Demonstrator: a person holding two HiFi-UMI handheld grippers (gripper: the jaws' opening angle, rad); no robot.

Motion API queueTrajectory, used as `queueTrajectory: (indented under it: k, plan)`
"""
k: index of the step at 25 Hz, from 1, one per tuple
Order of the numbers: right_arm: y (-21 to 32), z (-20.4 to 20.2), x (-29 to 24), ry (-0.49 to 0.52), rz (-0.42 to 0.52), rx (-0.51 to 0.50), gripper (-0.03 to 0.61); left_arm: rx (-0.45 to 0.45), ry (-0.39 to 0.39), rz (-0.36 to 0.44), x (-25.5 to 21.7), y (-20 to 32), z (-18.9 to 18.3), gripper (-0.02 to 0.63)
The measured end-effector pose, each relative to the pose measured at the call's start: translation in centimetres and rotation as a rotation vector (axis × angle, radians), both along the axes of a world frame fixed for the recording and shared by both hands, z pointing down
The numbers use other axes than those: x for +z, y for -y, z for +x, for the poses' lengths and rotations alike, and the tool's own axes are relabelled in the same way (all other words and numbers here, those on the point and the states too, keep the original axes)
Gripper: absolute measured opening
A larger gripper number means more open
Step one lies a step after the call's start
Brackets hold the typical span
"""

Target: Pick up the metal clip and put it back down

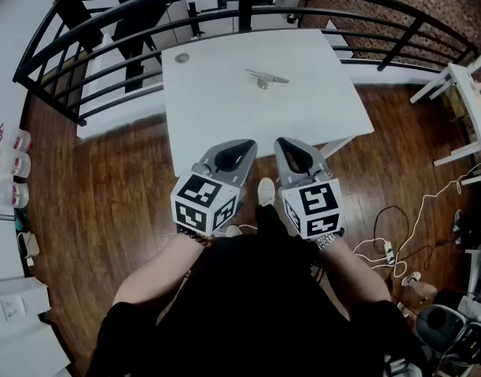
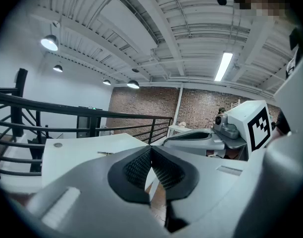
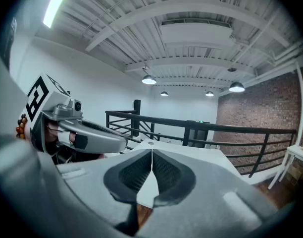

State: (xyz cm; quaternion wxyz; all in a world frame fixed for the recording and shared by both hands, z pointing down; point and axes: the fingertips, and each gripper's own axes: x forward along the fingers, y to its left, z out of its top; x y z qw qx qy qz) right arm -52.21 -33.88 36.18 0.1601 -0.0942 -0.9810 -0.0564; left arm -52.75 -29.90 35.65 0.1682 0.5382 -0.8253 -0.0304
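**A:** How are the tongs?

**B:** Left tongs (image 1: 242,145) and right tongs (image 1: 286,144) are both pressed together and empty, side by side off the near edge of the white square counter (image 1: 209,108).

**A:** And the clip?

**B:** The small silver metal clip (image 1: 266,78) lies untouched toward the far edge. I'd say pickup hasn't begun. Next, reach forward and spread one pair.

No words, numbers or brand names can be read anywhere; only black-and-white square markers (image 1: 200,193) are borne by the left hand-held gripper (image 1: 248,144) and the right hand-held gripper (image 1: 281,143).
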Motion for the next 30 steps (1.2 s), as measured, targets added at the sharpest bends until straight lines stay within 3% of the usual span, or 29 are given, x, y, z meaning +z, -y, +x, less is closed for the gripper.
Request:
queueTrajectory:
  k: [16,30]
  plan:
    - [7.0,-12.7,5.9,-0.118,0.052,-0.081,0.023,-0.077,-0.092,-0.075,5.1,6.9,-12.2,0.015]
    - [11.3,-24.1,14.9,-0.215,0.374,-0.201,0.052,-0.186,-0.222,-0.145,10.6,9.3,-21.3,0.015]
